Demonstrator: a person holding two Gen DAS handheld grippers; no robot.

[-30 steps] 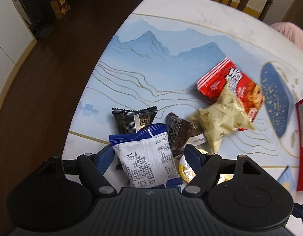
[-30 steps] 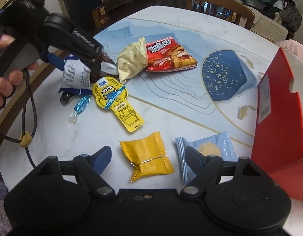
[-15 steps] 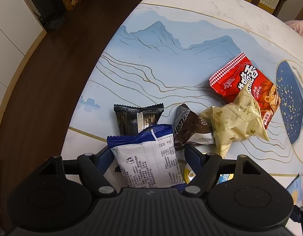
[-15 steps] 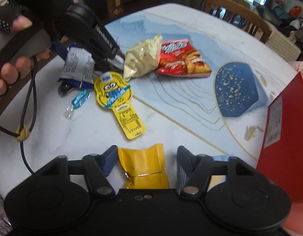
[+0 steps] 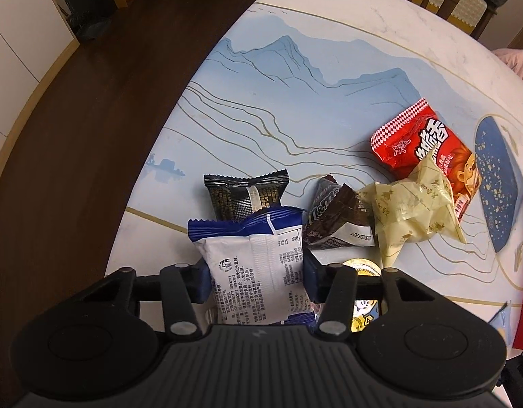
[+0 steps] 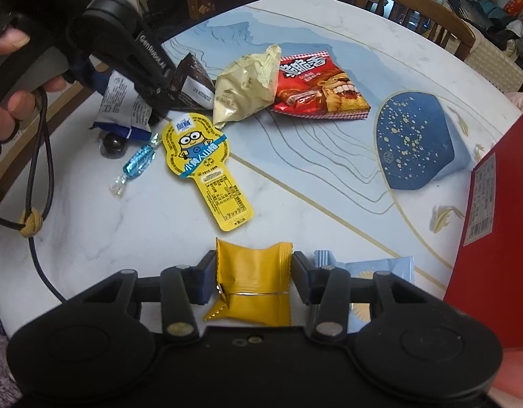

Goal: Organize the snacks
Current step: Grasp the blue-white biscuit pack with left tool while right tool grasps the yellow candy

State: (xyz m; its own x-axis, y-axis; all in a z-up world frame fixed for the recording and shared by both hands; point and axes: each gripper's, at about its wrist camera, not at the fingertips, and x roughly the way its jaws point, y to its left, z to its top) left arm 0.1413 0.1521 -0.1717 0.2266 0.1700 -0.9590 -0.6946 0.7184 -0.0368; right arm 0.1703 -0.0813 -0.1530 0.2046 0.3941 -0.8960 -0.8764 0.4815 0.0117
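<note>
- Snacks lie scattered on the tabletop [image 6: 329,10], which bears a blue mountain drawing.
- Your left tool [image 5: 256,277] holds a blue-and-white packet [image 5: 258,265] between its fingers, near the tabletop's edge, raised over a black wafer pack [image 5: 244,193].
- Your right tool [image 6: 253,280] has its fingers pressed on both sides of a yellow packet [image 6: 254,289] lying on the tabletop.
- Just beside it lies a pale blue packet [image 6: 380,267]; a red box [image 6: 492,238] stands at the edge beyond.
</note>
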